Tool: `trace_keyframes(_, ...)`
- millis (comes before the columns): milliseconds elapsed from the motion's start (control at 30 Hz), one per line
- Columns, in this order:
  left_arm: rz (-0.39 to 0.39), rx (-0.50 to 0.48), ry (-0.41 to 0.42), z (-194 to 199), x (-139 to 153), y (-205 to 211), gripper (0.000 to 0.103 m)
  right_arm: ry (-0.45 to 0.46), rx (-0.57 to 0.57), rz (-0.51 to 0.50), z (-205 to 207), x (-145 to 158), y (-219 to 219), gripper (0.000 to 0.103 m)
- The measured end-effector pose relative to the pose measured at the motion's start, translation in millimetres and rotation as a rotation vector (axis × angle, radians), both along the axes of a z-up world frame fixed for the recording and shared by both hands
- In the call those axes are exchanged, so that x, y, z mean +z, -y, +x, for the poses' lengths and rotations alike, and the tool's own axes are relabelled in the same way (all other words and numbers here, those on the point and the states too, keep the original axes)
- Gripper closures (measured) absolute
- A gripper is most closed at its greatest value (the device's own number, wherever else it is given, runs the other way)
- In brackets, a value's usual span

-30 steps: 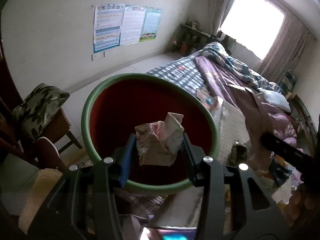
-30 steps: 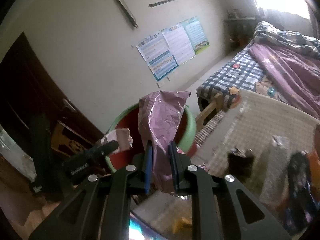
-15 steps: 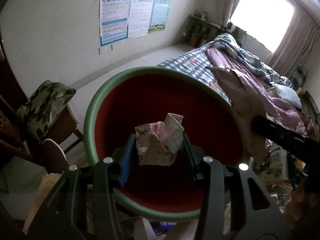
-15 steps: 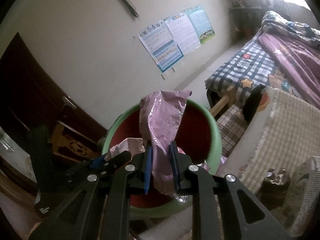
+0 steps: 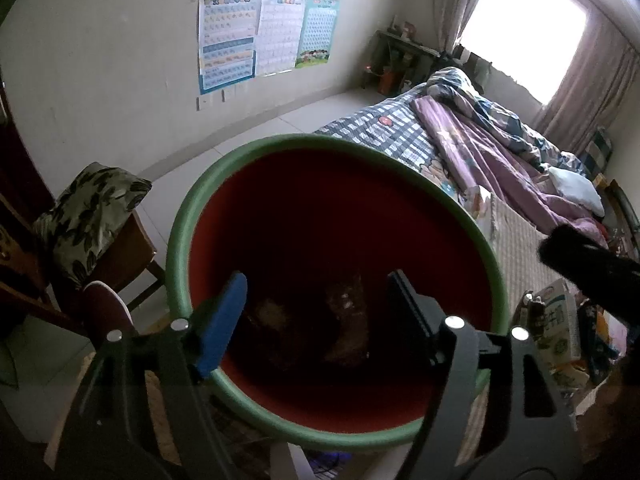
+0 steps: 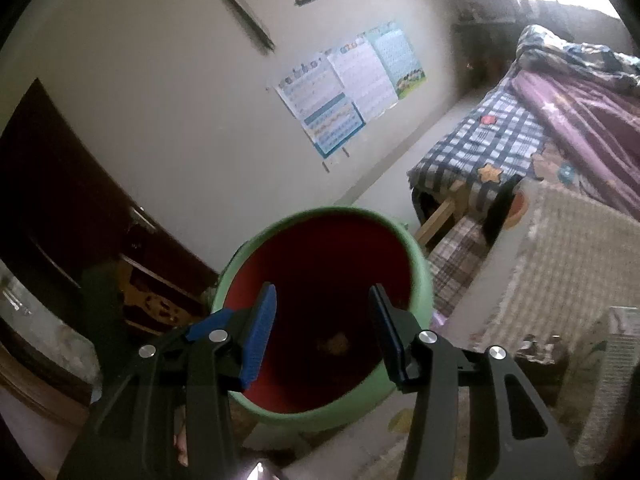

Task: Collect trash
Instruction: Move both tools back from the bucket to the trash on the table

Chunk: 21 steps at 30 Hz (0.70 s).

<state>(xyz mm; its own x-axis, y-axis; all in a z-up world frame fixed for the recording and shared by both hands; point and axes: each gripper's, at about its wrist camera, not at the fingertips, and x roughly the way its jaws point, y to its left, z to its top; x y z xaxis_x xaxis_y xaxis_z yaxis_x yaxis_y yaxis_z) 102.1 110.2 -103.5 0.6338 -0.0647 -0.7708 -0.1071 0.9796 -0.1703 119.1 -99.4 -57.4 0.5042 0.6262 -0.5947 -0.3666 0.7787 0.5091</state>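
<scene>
Both tools hovering empty over the bin

The left tool (image 5: 316,300) and right tool (image 6: 322,330) are spreading, jaws opening with nothing between them, over the green-rimmed bin (image 5: 188,216); crumpled trash (image 5: 344,320) is lying dim at its bottom. Beyond, the bed (image 5: 480,148) is sitting unmade. Risk: dipping lower might knock the rim and tip it.

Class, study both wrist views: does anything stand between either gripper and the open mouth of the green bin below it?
Nothing visible does. The left gripper and right gripper hang over the green bin, fingers opening, nothing between them. The mouth is uncovered, with dim scraps of trash lying at the bottom.
</scene>
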Motion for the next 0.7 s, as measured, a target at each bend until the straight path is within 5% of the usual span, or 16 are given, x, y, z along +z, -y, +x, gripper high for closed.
trace_keyframes(400,0.0,-0.023,0.085,-41.3,36.9,26.0,0.031,0.134,-0.114,-0.049,-51.1,49.3,87.8,0.05)
trace_keyframes(700,-0.036,-0.28,0.049,-72.4,32.5,116.3,0.022,0.087,-0.209,-0.143,-106.4,22.6,147.1,0.05)
